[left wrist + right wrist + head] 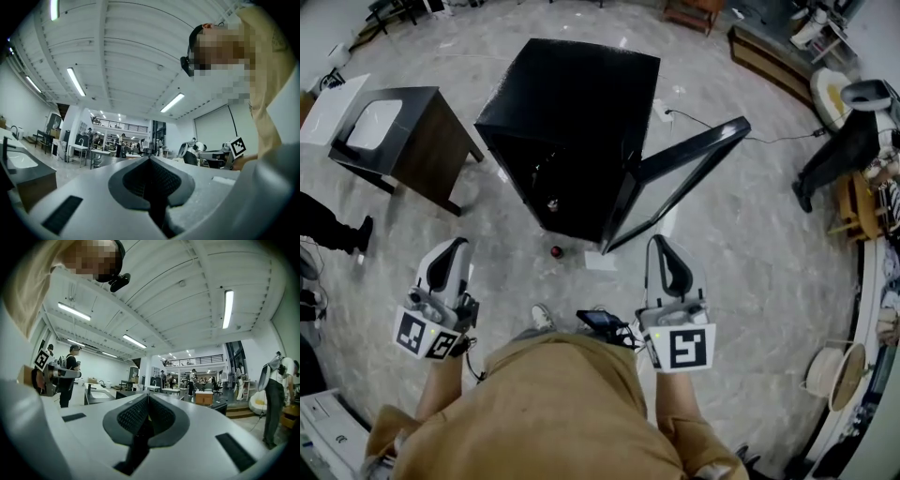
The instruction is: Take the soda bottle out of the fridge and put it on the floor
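Pressing fingers (667, 267) together, left gripper (455, 242) and right gripper (659, 241) hover apart from the soda bottle (556, 251).

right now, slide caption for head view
Left gripper and right gripper, jaws shut, face the open black fridge; red-topped item on floor

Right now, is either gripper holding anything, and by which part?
Nothing is held: the left gripper and the right gripper both have their jaws together and empty.
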`<action>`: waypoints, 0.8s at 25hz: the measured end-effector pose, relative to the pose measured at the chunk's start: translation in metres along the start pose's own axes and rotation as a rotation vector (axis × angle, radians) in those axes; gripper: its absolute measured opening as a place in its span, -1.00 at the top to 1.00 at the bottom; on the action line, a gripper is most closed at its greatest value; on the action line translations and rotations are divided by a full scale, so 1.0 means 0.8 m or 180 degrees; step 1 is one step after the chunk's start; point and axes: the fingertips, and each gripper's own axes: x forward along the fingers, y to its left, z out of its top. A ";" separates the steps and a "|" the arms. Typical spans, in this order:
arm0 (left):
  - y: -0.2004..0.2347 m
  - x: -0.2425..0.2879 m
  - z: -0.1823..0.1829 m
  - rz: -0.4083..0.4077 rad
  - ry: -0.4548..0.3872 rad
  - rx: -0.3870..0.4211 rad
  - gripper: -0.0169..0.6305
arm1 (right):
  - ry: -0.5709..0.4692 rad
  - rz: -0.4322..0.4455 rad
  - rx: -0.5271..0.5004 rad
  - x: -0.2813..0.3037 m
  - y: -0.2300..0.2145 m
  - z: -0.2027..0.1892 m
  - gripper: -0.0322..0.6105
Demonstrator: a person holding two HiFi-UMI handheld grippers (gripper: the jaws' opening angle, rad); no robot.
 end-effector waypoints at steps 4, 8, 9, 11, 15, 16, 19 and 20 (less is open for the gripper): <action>0.009 -0.018 0.009 0.0165 -0.0029 -0.0085 0.95 | 0.0012 0.0087 -0.0070 -0.001 0.000 0.000 0.89; 0.010 -0.029 0.019 0.0257 -0.0082 -0.0095 0.95 | -0.0035 0.0197 -0.0086 0.005 0.007 0.012 0.89; 0.011 -0.030 0.020 0.0270 -0.0092 -0.0084 0.95 | -0.0066 0.0210 -0.0087 0.007 0.008 0.016 0.89; 0.012 -0.032 0.024 0.0300 -0.0119 -0.0058 0.95 | -0.0109 0.0233 -0.0105 0.009 0.009 0.023 0.89; 0.014 -0.035 0.029 0.0364 -0.0182 -0.0027 0.95 | -0.0174 0.0244 -0.0134 0.009 0.007 0.033 0.89; 0.012 -0.034 0.030 0.0362 -0.0185 -0.0023 0.95 | -0.0181 0.0236 -0.0129 0.008 0.005 0.035 0.89; 0.009 -0.030 0.034 0.0325 -0.0188 0.0011 0.95 | -0.0198 0.0236 -0.0130 0.008 0.004 0.038 0.89; 0.008 -0.028 0.036 0.0316 -0.0195 0.0029 0.95 | -0.0208 0.0242 -0.0137 0.009 0.004 0.039 0.89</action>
